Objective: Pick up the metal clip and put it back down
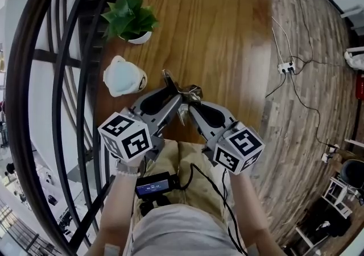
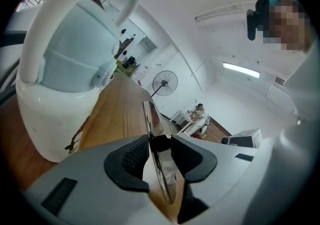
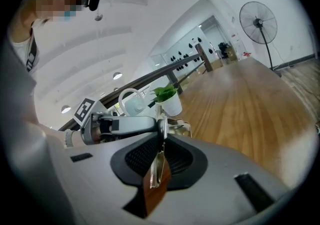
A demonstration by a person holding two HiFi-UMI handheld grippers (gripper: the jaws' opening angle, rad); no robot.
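My left claw [image 2: 161, 141] is pinched tight on one flat handle of the metal clip [image 1: 183, 93], and my right claw [image 3: 161, 136] grips the other handle. Both hands angle inward and slightly down, meeting in a V over the wooden counter [image 1: 227, 38]. The white watering can [image 1: 124, 77] sits just to the left.

Head view looks steeply down; gripper views, close, apparently share the watering can [image 2: 60, 109].
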